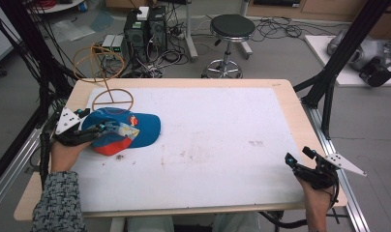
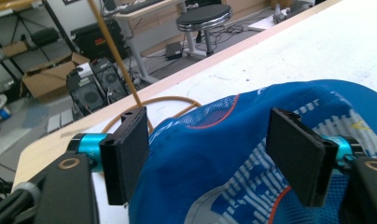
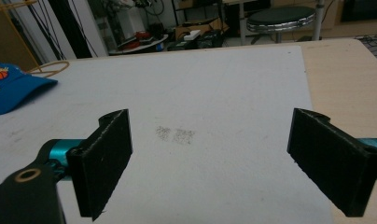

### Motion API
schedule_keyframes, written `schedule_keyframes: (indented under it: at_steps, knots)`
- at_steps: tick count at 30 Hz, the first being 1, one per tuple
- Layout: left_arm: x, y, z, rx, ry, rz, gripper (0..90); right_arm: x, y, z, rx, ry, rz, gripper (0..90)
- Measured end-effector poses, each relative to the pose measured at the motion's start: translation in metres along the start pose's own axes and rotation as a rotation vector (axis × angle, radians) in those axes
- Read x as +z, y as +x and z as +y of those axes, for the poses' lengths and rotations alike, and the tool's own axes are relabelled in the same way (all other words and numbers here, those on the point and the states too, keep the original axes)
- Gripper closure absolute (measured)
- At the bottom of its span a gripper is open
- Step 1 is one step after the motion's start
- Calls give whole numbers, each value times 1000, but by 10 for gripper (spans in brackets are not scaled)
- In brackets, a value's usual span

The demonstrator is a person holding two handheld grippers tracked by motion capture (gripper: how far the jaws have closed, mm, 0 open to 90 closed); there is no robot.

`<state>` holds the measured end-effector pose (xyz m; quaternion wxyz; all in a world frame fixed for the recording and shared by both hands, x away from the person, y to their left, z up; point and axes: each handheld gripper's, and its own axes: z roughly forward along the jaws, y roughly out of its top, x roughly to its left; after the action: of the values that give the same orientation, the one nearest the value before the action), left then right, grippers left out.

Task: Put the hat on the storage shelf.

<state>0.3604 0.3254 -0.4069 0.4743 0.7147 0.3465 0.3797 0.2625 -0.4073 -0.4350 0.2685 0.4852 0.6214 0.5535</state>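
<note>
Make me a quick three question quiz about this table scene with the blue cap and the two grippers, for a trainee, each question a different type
1. True or false: the left gripper is shut on the blue cap.
2. Multiple choice: what lies between the right gripper jaws? A) the cap B) bare white mat C) a wire stand
3. Fill in: the orange wire stand sits on the cap's ____ side, away from the person.

Key: 1 false, the jaws stand open around the cap's crown. 2 B. 3 far.
</note>
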Motion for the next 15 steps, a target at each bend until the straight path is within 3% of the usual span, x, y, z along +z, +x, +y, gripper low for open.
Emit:
schedule_keyframes:
  at_steps: [3, 7, 11, 12, 15]
  knots:
    - [2, 2, -2, -15, -1, -17, 327, -2, 0, 0, 1, 0, -5, 131]
    - [6, 1, -5, -3, 23, -47, 393, -6, -2, -1, 12, -8, -16, 131]
    - [6, -1, -5, 41, 12, -82, 646, -9, -2, -1, 18, -12, -24, 131]
    - [6, -1, -5, 41, 12, -82, 676, -9, -3, -1, 16, -14, -25, 131]
    - [4, -4, -1, 78, -31, -114, 823, -11, -3, -1, 13, -12, -29, 131]
